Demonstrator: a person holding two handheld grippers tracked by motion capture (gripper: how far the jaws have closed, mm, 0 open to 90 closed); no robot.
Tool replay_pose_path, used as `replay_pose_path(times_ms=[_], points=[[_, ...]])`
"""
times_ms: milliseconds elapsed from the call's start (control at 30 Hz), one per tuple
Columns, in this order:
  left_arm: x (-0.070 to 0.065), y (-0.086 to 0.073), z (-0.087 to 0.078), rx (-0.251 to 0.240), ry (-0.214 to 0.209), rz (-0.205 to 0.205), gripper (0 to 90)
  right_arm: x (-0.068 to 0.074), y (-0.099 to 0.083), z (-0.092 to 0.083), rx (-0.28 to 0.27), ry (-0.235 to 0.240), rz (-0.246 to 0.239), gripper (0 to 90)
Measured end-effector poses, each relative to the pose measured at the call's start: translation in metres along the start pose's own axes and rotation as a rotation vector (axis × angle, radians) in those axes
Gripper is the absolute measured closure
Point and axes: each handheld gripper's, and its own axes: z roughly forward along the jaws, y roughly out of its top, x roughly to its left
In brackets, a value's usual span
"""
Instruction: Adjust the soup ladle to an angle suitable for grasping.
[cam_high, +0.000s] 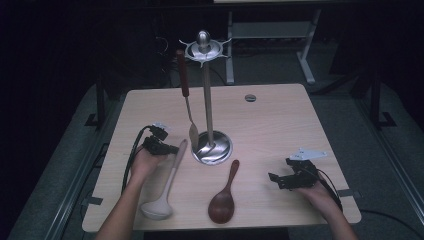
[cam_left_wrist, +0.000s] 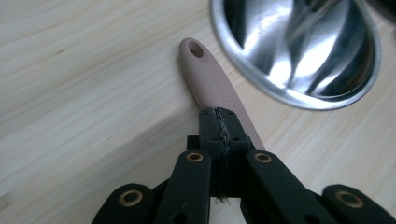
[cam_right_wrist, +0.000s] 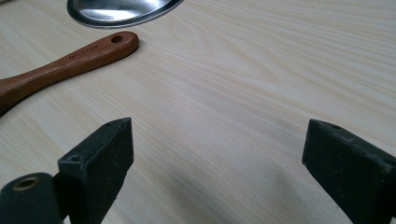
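Left tongs (cam_left_wrist: 219, 126) are shut tight, with the two jaws pressed together over the handle of the pale ladle (cam_left_wrist: 217, 88); whether they pinch the handle or just sit on top of it, I cannot tell; in the high view the left tongs (cam_high: 167, 148) sit at the top end of the pale ladle (cam_high: 167, 185), which lies flat on the tabletop (cam_high: 280, 120) with its bowl near the front edge; right tongs (cam_right_wrist: 215, 158) are wide open with bare wood between the jaws; in the high view the right tongs (cam_high: 277, 179) rest low over the tabletop, well apart from the ladle; between the two hands lies a brown wooden spoon (cam_high: 225, 197), its handle pointing at the shiny stand (cam_high: 207, 100); the stand's round base (cam_left_wrist: 299, 51) is just beside the ladle's handle tip; a spatula (cam_high: 187, 97) with a dark red handle hangs from the top of the stand.
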Motion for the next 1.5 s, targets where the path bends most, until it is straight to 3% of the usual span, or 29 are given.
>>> replay_pose_path(times_ms=[67,133,200,333,367,400,500,633,767,800,1067,1133,1333,1500], points=[[-0.002,0.001,0.001,0.013,-0.001,0.022,90.0,0.0,0.0,0.0,0.001,0.0,-0.001,8.7],[-0.004,0.001,0.003,-0.005,-0.007,0.002,90.0,0.0,0.0,0.0,0.0,0.0,-0.001,8.7],[-0.002,0.001,0.001,0.024,-0.013,0.026,89.9,0.0,0.0,0.0,0.002,0.0,0.001,8.7],[-0.005,0.001,-0.001,0.013,-0.013,-0.004,88.9,0.0,0.0,0.0,0.004,0.001,-0.007,8.7],[-0.005,0.001,-0.003,0.024,-0.003,0.004,86.5,0.0,0.0,0.0,0.002,0.001,-0.009,8.7],[-0.006,0.002,-0.01,0.066,0.003,0.036,84.7,0.0,0.0,0.0,0.002,0.0,-0.01,8.7],[-0.013,0.002,-0.019,0.078,-0.002,-0.004,75.8,0.0,0.0,0.0,0.004,-0.002,-0.001,8.7],[-0.025,0.001,-0.031,0.134,-0.015,-0.003,63.2,0.0,0.0,0.0,0.004,-0.003,-0.003,8.7],[-0.039,-0.003,-0.032,0.225,0.005,0.036,58.9,0.0,0.0,-0.001,-0.001,-0.005,-0.007,8.7],[-0.04,-0.004,-0.03,0.252,0.01,0.06,58.7,0.0,0.0,-0.001,0.0,-0.006,-0.006,8.7],[-0.047,-0.01,-0.015,0.336,0.042,0.058,60.5,0.0,0.0,-0.001,0.002,-0.009,-0.017,8.8],[-0.046,-0.01,-0.012,0.353,0.061,0.074,60.5,0.0,0.0,-0.001,0.002,-0.009,-0.018,8.7],[-0.049,-0.009,-0.009,0.357,0.085,0.085,64.7,0.0,0.0,-0.001,0.004,-0.009,-0.017,8.8],[-0.045,-0.009,-0.01,0.354,0.079,0.061,66.5,0.001,0.0,-0.001,0.005,-0.009,-0.019,8.7]])
